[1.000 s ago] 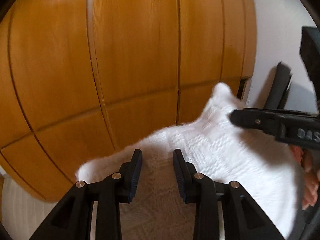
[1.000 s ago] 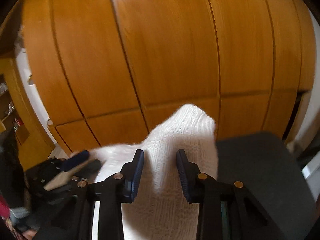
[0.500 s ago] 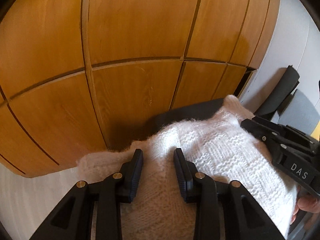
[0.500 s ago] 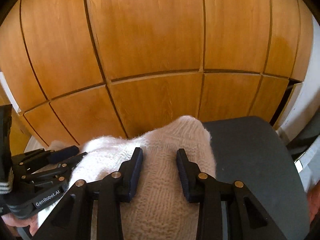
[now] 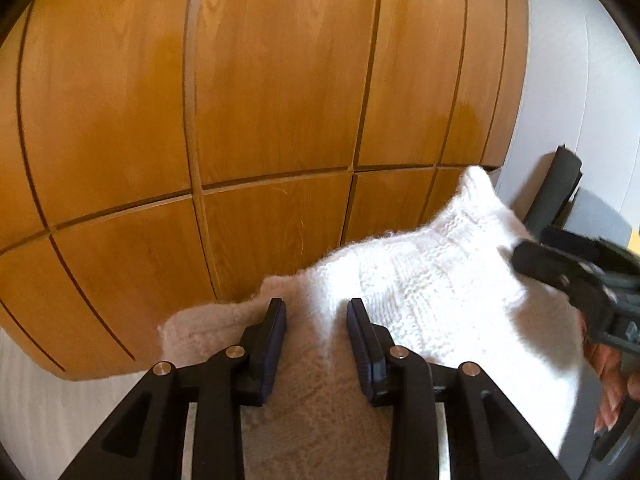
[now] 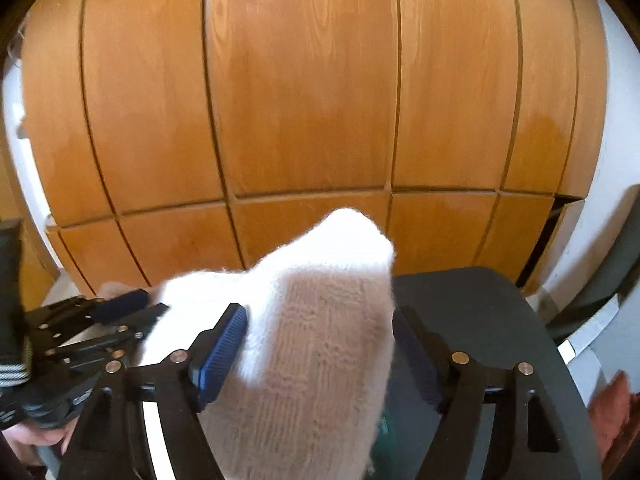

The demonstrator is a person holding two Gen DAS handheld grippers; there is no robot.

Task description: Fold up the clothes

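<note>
I am facing a wall of wooden wardrobe doors (image 5: 248,128), which is filling most of both wrist views. Below it, a dark chair seat (image 6: 480,312) is lying under the right side of the work. The white knitted sweater (image 5: 432,292) is bunching up in front of me, held off the seat between both tools, one corner peaking up toward the doors. My left tongs (image 5: 316,336) are standing spread, the knit lying between the two pads; I cannot tell whether they are gripping it. My right tongs (image 6: 320,344) are spread wide, the sweater draping between and over the fingers. A hand (image 5: 608,364) is showing at the right tool's handle.
</note>
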